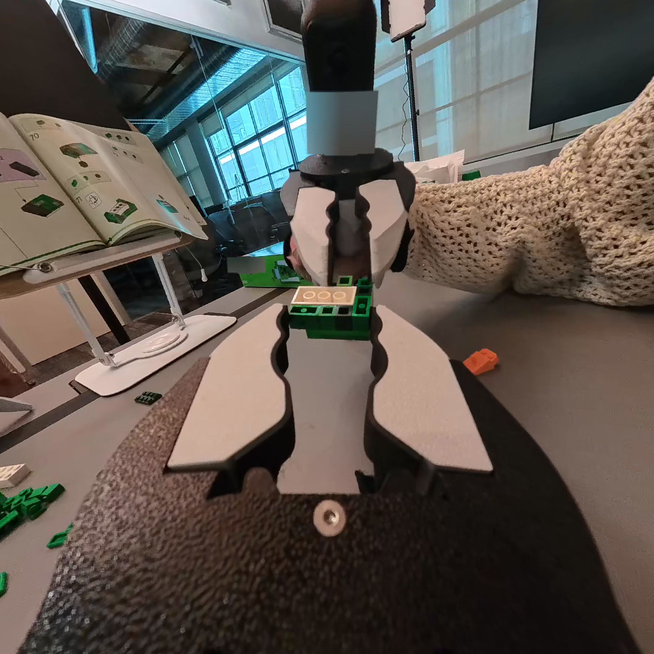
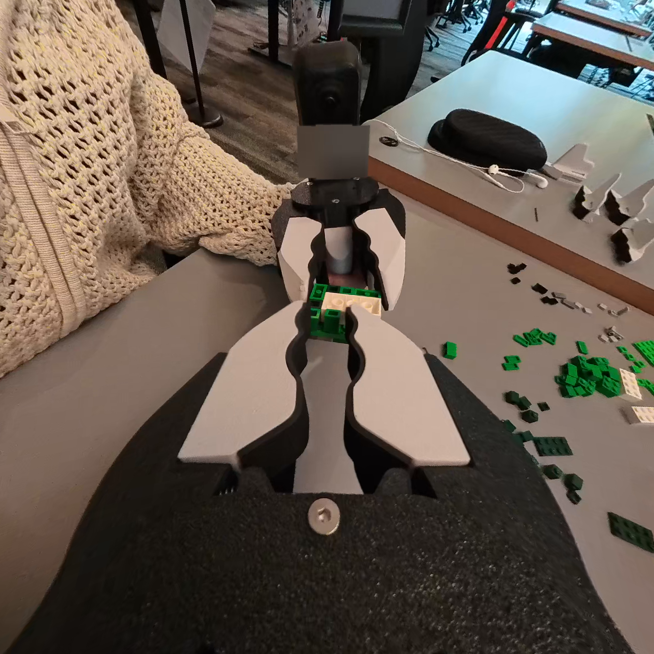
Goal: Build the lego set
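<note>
A small green lego assembly with a white brick on it is held above the grey table between both grippers, which face each other. My left gripper is shut on its two sides. My right gripper comes from the far side, tips on the assembly's far edge. In the right wrist view my right gripper is shut on the near green part of the assembly, beside the white brick. The left gripper clamps it from beyond.
An open instruction booklet rests on a stand at the left. An orange brick separator lies to the right. Loose green pieces, dark green plates and small black and grey bits lie scattered. A black case sits behind them. A knit sleeve is close by. My two grippers' fingertips are within a few centimetres of each other. Left tips and right tips are each some 15 centimeters from the orange brick separator.
</note>
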